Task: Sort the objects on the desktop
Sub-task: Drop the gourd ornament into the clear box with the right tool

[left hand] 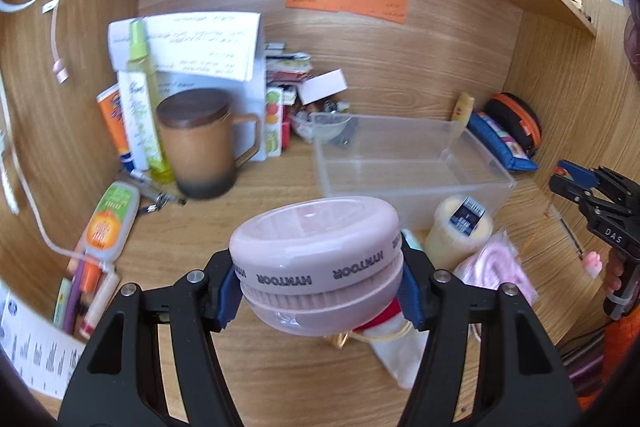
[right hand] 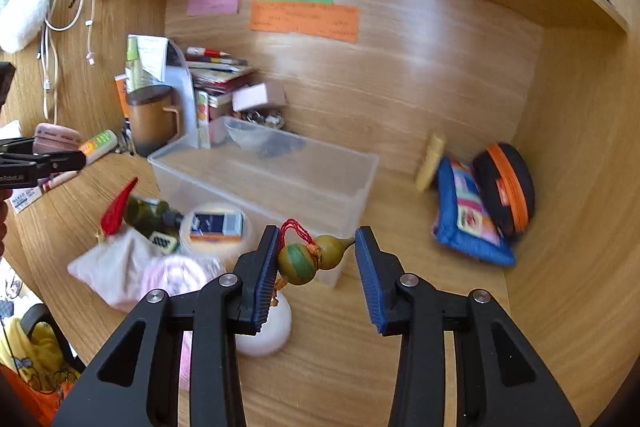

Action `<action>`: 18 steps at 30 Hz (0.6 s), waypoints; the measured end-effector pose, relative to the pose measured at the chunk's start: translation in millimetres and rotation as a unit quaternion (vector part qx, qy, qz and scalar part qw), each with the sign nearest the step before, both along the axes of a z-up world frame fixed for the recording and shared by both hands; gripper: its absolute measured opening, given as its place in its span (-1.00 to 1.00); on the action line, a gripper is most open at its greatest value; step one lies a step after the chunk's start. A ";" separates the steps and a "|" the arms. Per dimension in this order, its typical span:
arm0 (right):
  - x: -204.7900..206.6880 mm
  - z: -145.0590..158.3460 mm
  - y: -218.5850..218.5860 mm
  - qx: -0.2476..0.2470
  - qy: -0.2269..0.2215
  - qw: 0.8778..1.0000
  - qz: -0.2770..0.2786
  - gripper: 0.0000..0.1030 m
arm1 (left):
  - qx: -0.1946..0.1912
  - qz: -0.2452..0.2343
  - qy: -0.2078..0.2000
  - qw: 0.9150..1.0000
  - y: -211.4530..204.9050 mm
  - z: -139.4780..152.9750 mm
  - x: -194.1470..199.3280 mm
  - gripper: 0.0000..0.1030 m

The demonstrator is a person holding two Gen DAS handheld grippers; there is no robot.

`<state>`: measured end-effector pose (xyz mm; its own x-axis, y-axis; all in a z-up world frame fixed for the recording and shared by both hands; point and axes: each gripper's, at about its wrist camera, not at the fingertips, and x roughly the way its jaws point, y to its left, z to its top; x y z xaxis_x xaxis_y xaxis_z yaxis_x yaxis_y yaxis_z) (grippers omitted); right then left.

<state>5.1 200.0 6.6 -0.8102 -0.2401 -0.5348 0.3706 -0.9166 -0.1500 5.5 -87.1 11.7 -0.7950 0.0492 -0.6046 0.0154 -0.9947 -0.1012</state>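
- Now both grippers carry items above the desk [right hand: 420,307]: the left gripper [left hand: 318,285] clamps a pink round case [left hand: 316,263].
- Meanwhile the right gripper [right hand: 316,267], jaws fairly narrow, has a small gourd charm [right hand: 316,257] spanning its pads.
- Next, each load likely needs lowering into the clear bin [right hand: 280,171] just ahead.

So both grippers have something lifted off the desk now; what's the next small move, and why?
Probably carry both over the clear plastic bin and lower them. The left gripper clamps the pink round case, the right gripper pinches the small gourd charm, and the bin looks empty just ahead.
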 end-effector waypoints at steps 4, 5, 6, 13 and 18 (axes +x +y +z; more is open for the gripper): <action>-9.5 11.9 -9.2 0.004 0.017 1.000 0.013 -0.32 | 0.005 -0.017 0.003 1.000 4.1 9.9 -15.4 0.22; -13.3 14.9 -10.8 0.002 0.018 1.000 0.018 -0.32 | 0.007 -0.022 0.003 1.000 4.7 12.5 -20.2 0.22; -16.3 16.5 -12.1 0.002 0.020 1.000 0.020 -0.32 | 0.008 -0.026 0.003 1.000 5.4 14.7 -24.5 0.22; -49.2 20.8 -23.3 0.003 0.013 0.999 0.035 -0.33 | 0.011 -0.049 -0.006 0.999 10.0 23.6 -63.8 0.22; -80.1 22.9 -20.6 -0.009 -0.001 1.000 0.029 -0.88 | 0.016 -0.065 -0.018 0.998 14.7 22.9 -94.7 0.22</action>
